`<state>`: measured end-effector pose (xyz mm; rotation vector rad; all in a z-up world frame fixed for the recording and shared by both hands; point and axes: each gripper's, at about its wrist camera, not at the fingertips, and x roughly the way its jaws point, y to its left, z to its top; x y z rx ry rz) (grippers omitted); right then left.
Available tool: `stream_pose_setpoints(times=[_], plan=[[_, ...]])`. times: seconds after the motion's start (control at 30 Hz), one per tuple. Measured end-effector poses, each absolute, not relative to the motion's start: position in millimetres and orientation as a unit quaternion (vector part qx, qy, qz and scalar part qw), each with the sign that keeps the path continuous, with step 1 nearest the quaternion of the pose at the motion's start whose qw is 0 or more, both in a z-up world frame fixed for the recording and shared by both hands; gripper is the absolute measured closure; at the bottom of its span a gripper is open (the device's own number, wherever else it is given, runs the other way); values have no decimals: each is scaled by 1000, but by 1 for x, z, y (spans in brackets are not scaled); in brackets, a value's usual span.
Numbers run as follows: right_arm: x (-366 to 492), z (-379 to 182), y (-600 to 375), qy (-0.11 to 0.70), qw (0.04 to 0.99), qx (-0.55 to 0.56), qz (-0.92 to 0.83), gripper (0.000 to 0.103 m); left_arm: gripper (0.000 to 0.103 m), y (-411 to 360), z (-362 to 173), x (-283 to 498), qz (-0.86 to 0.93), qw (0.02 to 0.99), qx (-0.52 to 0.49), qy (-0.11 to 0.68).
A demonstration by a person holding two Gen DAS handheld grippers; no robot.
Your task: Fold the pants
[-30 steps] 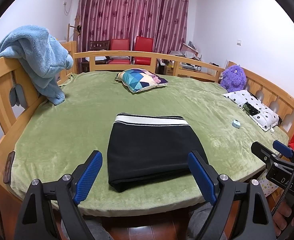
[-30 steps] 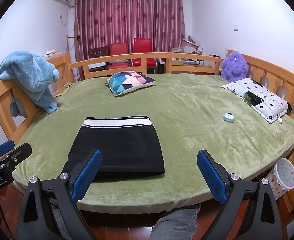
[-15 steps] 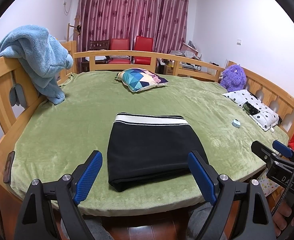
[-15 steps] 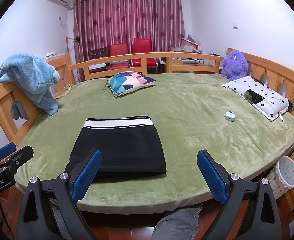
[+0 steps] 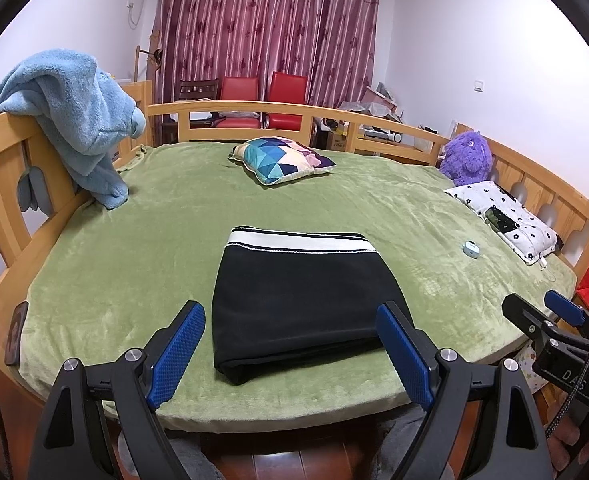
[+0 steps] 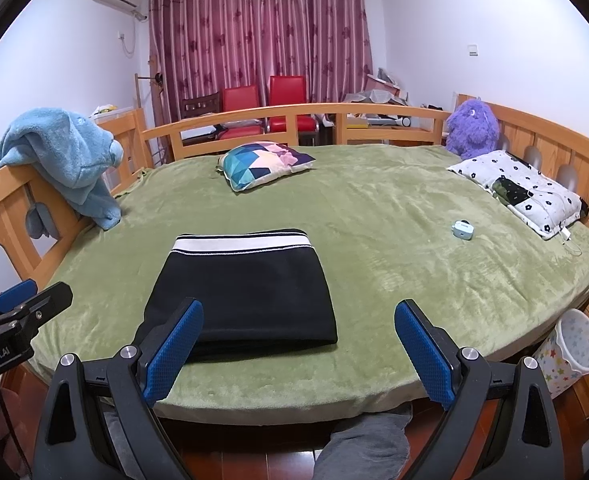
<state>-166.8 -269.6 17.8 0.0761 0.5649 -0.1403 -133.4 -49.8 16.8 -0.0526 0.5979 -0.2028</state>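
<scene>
The black pants [image 5: 302, 300] lie folded into a flat rectangle on the green bed cover [image 5: 134, 264], white waistband at the far edge. They also show in the right wrist view [image 6: 246, 292]. My left gripper [image 5: 290, 354] is open and empty, held off the bed's near edge in front of the pants. My right gripper [image 6: 298, 354] is open and empty, also off the near edge, to the right of the pants. Each gripper appears at the side of the other's view: right gripper [image 5: 550, 320], left gripper [image 6: 26, 300].
A wooden rail [image 5: 278, 110] rings the bed. A blue towel [image 5: 78, 120] hangs on the left rail. A patterned cushion [image 5: 282, 158], purple plush [image 5: 468, 158], floral pillow [image 5: 506, 216] and small blue case [image 5: 470, 249] lie on the cover. A starred bin [image 6: 572, 350] stands at right.
The right gripper's view has lifted and drawn back slightly. The left gripper and the pants have not moved.
</scene>
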Motion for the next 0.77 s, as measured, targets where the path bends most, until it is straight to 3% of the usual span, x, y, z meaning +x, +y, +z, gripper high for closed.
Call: stream_pose_setpoints(times=[0.77], plan=[[-170, 24, -270, 265, 962, 36, -57, 8, 16, -49, 20, -131, -102, 950, -37, 292]])
